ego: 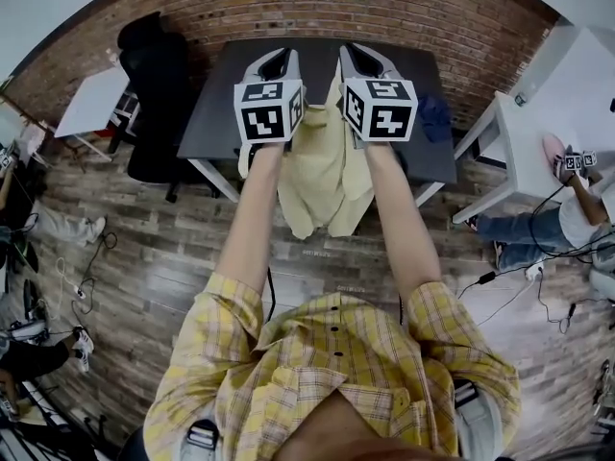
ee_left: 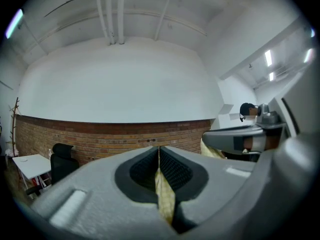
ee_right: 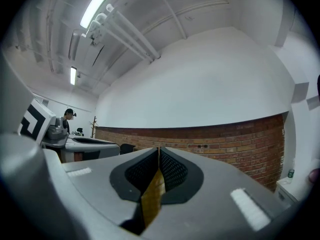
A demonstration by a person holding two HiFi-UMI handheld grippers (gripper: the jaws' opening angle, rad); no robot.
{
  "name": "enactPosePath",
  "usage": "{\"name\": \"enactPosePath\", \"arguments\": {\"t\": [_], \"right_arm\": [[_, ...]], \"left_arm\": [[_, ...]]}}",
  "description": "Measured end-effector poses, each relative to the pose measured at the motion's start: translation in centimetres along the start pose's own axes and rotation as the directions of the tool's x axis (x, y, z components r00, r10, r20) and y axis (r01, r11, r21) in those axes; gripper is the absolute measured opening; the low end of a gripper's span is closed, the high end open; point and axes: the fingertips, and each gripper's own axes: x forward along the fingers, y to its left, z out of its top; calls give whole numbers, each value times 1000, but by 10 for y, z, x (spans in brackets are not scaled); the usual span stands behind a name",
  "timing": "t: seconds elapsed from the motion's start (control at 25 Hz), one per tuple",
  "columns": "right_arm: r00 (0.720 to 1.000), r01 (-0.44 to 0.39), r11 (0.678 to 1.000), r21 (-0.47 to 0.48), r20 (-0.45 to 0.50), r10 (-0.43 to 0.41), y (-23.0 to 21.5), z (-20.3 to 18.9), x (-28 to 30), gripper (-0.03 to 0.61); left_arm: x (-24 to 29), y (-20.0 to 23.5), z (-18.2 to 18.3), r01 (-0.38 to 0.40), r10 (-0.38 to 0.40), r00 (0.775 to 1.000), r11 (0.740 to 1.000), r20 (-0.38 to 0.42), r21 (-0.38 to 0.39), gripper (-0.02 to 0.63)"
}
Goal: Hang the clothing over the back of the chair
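Note:
A pale yellow garment (ego: 327,176) hangs in the air between my two grippers, its lower part draped in front of the dark table (ego: 221,104). My left gripper (ego: 276,60) is shut on a fold of the yellow cloth (ee_left: 164,194), which is pinched between its pads. The right gripper (ego: 366,58) is likewise shut on the cloth (ee_right: 152,199). Both point level, side by side, toward the brick wall. A black office chair (ego: 154,94) stands left of the table, apart from the garment, and shows low at the left in the left gripper view (ee_left: 62,161).
A small white table (ego: 91,104) stands beyond the chair. A white desk (ego: 524,152) is at the right, with a seated person (ego: 567,219) and cables on the wood floor. A blue item (ego: 434,118) lies on the dark table's right side.

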Motion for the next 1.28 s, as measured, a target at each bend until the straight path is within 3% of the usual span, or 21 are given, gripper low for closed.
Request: {"name": "enactPosePath", "arguments": {"t": [1.28], "right_arm": [[986, -3, 998, 56, -169, 13, -4, -94, 46, 6]], "left_arm": [[43, 0, -84, 25, -29, 988, 999, -149, -31, 12]]}}
